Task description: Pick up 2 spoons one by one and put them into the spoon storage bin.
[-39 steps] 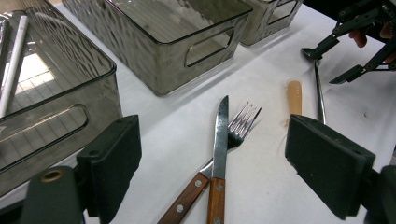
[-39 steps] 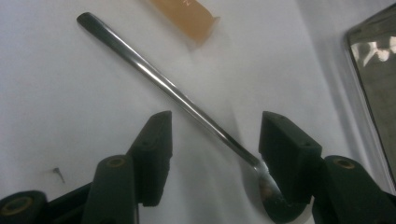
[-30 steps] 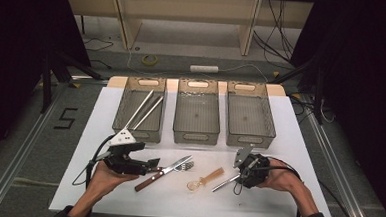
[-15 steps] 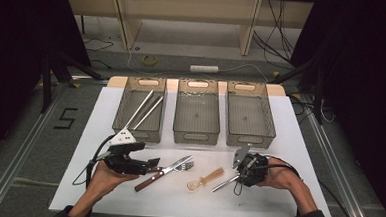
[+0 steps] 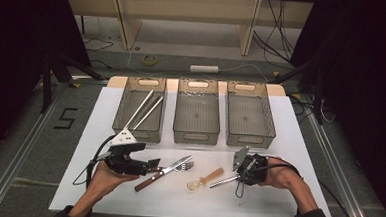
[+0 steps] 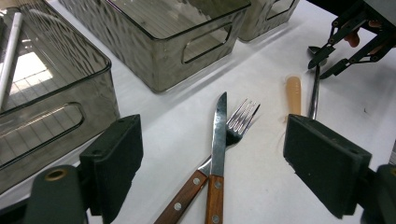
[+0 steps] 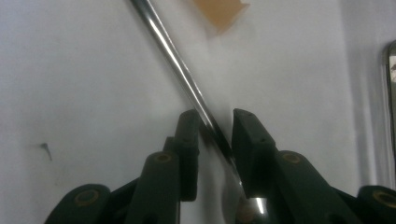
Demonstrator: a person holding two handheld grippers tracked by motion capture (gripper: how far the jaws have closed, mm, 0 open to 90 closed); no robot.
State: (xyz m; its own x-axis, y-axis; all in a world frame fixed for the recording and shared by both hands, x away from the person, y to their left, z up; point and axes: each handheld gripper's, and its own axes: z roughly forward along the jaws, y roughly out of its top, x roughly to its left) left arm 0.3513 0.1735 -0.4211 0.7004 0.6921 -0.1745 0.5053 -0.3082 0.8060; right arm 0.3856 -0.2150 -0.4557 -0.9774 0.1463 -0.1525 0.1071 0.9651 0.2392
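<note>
Right gripper (image 7: pixel 214 128) sits low over the white table (image 5: pixel 299 144), at the near right edge, its black jaws either side of a slim metal spoon (image 7: pixel 187 88). The jaws have just been closing, and a narrow gap seems to remain on each side of the handle, though the picture is blurred there. The spoon lies flat and diagonal, handle running away from the jaws, bowl end just under them.

To grip well, the pads should meet the handle squarely across its width, so it does not twist or slide out as it lifts.

Left gripper (image 6: pixel 215 158) rests at the near left, jaws wide apart and holding nothing, with a wooden-handled knife (image 6: pixel 218 140) and fork (image 6: pixel 236 123) lying crossed just ahead of it. A pale plastic spoon (image 5: pixel 205 179) lies between the two grippers.

Farther back stand three clear bins (image 5: pixel 195 133) in a row; the left one holds two metal rods (image 5: pixel 143 108).
</note>
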